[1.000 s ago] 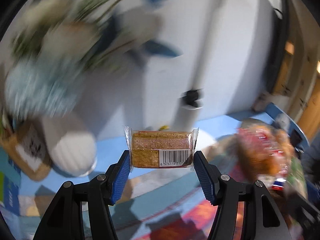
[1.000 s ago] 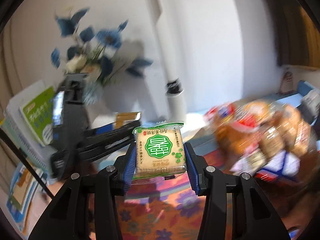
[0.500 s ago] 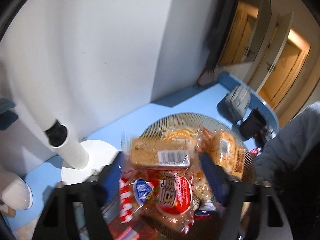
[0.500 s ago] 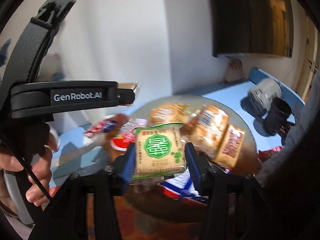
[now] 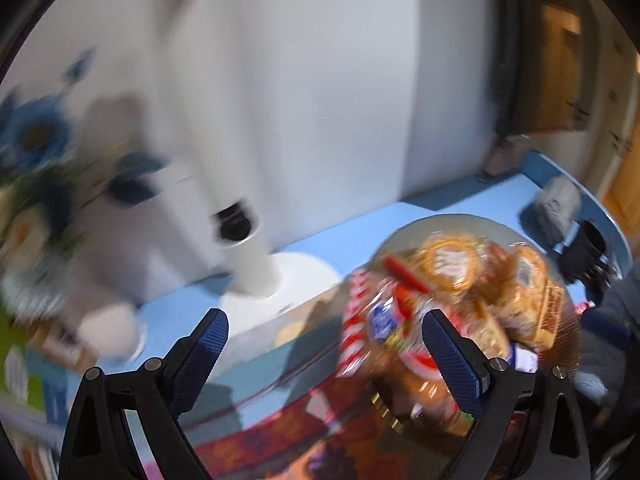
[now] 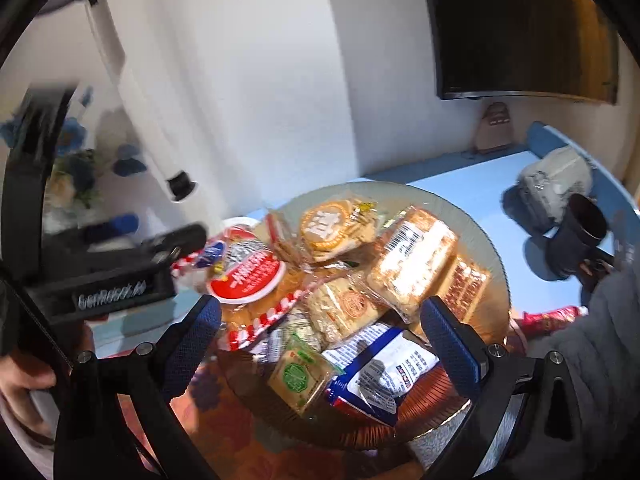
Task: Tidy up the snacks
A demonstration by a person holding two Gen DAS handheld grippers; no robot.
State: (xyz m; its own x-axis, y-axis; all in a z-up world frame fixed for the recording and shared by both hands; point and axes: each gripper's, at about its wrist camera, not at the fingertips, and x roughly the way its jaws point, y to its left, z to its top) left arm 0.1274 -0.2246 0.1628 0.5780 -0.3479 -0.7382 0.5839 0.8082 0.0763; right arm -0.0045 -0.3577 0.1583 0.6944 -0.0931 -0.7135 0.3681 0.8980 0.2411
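While both tools hang above the table [image 6: 472, 196], we take the round plate [image 6: 486, 240] as our landmark, since every snack is heaped on it. Largest on the pile, at the plate's left edge, is the bag with the red oval label [image 6: 244, 276], which overhangs the rim toward the left gripper. Next, at the near rim, lies the blue and white packet [image 6: 380, 372], flat and half over the edge. A clear-wrapped cake with a barcode [image 6: 412, 260] sits tilted right of centre, propped on packs beneath it. Behind centre rests the round biscuit pack [image 6: 332, 228]. Smallest, at the near rim just left of the blue and white packet, is the green-label cracker pack [image 6: 298, 378], lying loose below our right gripper [image 6: 320, 340]; its jaws are opening wide, nothing between the pads, which we judge to mean a drop just made. Our left gripper [image 5: 322, 344] sits left of the plate, jaws likewise opening and bare, the view blurred. Beyond the plate's left side stands a white lamp base [image 5: 280, 280]; off its right side, a dark cup [image 6: 580, 236]. We judge the heap loose, prone to sliding.
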